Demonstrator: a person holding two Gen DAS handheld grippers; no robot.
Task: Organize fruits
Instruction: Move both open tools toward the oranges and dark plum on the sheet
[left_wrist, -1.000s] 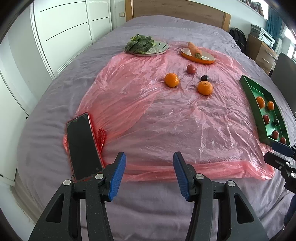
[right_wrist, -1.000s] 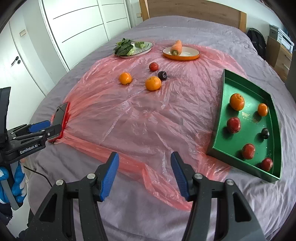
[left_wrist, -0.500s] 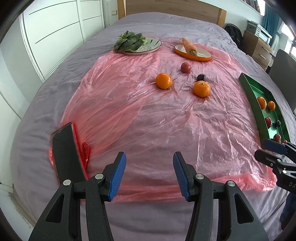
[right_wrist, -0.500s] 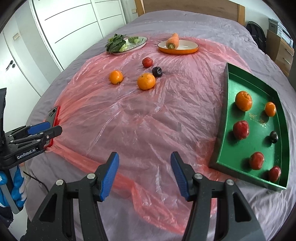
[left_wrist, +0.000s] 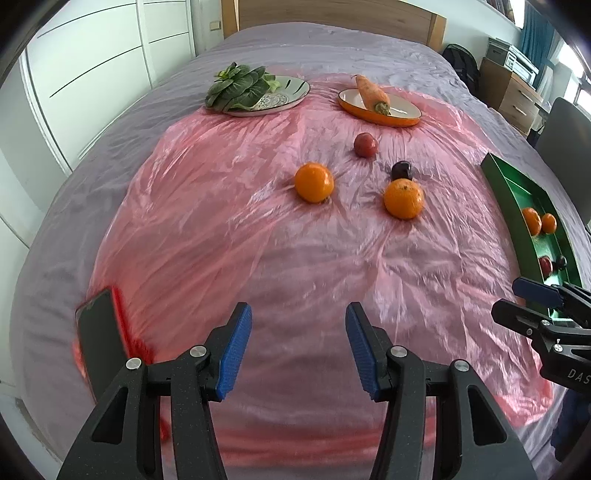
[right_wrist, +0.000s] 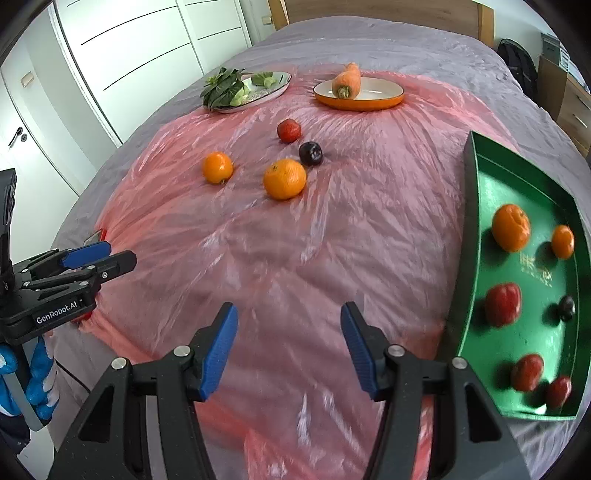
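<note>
Both grippers' fingers (left_wrist: 298, 345) (right_wrist: 289, 345) released, empty. Loose fruit well ahead: two oranges (right_wrist: 284, 178), one apple (right_wrist: 289, 130), one plum (right_wrist: 310, 153).

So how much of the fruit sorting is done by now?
Roughly over half. Six fruits already lie in the green tray. Nothing is in hand: the left gripper and the right gripper are both open and empty. Left on the pink sheet: two oranges, a red fruit and a dark plum.
</note>
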